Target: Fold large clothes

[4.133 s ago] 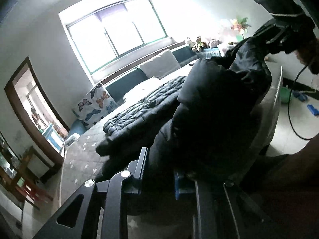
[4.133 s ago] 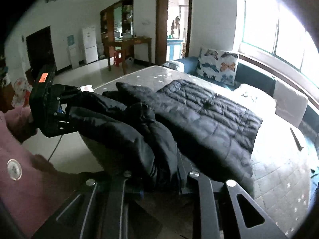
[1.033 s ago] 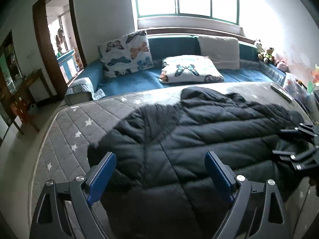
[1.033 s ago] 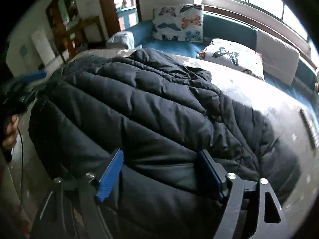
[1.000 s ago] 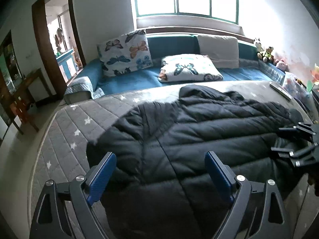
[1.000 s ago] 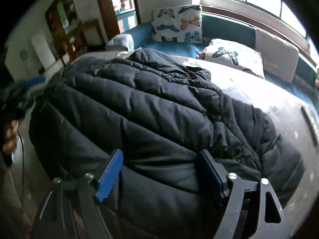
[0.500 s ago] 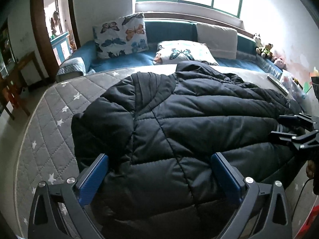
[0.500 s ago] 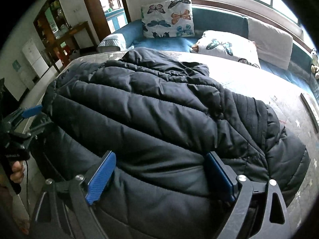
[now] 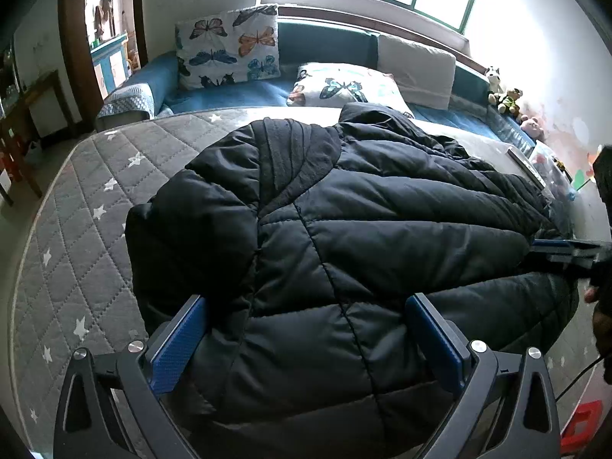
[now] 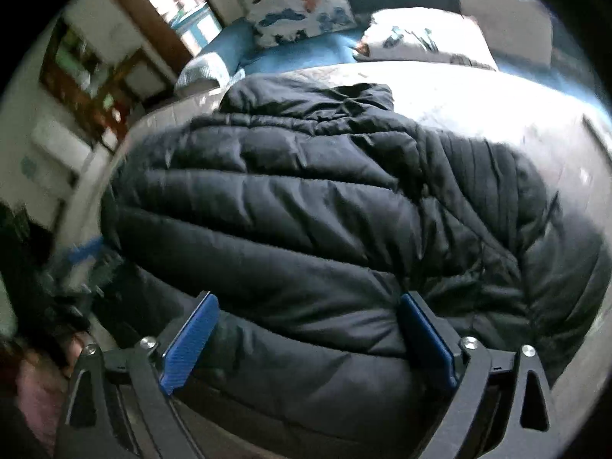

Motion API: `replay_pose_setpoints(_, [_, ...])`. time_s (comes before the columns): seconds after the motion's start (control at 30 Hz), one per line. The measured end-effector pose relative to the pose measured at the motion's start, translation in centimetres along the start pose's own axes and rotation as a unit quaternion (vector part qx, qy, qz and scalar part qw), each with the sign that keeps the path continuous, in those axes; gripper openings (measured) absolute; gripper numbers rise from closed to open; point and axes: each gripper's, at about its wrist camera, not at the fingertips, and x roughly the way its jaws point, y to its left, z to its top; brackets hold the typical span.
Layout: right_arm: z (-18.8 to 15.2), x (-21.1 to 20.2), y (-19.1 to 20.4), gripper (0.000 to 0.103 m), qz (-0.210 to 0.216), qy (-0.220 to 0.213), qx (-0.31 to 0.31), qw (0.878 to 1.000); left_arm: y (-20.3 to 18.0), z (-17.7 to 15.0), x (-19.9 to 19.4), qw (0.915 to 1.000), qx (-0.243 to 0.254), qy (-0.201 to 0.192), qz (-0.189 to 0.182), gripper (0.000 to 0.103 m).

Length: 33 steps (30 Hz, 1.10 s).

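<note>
A large black quilted puffer jacket point(image 9: 344, 229) lies spread across the grey star-patterned mattress point(image 9: 88, 191), folded over on itself along its near edge. My left gripper point(image 9: 306, 340) is open, its blue pads wide apart just above the jacket's near edge, holding nothing. My right gripper point(image 10: 306, 340) is also open over the jacket point(image 10: 325, 210) near its other end, empty. The right gripper shows at the right edge of the left wrist view point(image 9: 566, 254). The right wrist view is blurred.
Butterfly-print pillows point(image 9: 229, 46) and a beige cushion point(image 9: 413, 69) lie on the blue daybed point(image 9: 229, 95) under the window. Soft toys point(image 9: 505, 95) sit at the back right. A doorway point(image 9: 103, 38) and wooden furniture stand at left. The mattress edge drops to the floor at left.
Both grippers let go of the jacket after laying it folded on the mattress, and now hover open. Both have dropped closer to the jacket over the last second.
</note>
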Motion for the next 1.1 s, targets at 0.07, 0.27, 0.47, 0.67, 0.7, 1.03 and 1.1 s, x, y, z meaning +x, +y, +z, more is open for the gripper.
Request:
replay_pose_setpoints(0.07, [0.0,0.1,-0.3,0.103,0.007,-0.006,0.007,1.000,-0.1,-0.2,0.0,0.9999,0.005,-0.008,0.003,0.103])
replay_pose_setpoints(0.27, [-1.8,1.3,2.3,0.103,-0.061,-0.030,-0.096,0.993,-0.5,-0.6,-0.1,0.9995,0.015,-0.022,0.014,0.103])
replay_pose_setpoints(0.47, [-1.7,-0.8,2.6,0.103,-0.068,-0.051,-0.096,0.992,-1.3,0.0,-1.9,0.9994,0.019,-0.014,0.025,0.103])
replay_pose_setpoints(0.67, [0.3,-1.3,0.8,0.103,-0.104,-0.062,-0.088,0.989,-2.8,2.5,-3.0,0.9986,0.037,-0.036,0.009,0.103])
replay_pose_setpoints(0.7, [0.8,-0.9,0.1,0.103,-0.096,-0.055,-0.076,0.991,-2.9,3.2,-2.5,0.9988,0.036,-0.031,0.008,0.103])
replay_pose_setpoints(1.03, [0.7,2.1,-1.8,0.103,-0.095,-0.031,-0.073,0.992,-1.4,4.4,3.2,0.9999,0.006,0.013,0.006,0.103])
replay_pose_setpoints(1.1, [0.7,2.2,-1.9,0.103,-0.090,-0.032,-0.075,0.993,-1.1,4.2,3.7,0.9999,-0.001,0.013,0.000,0.103])
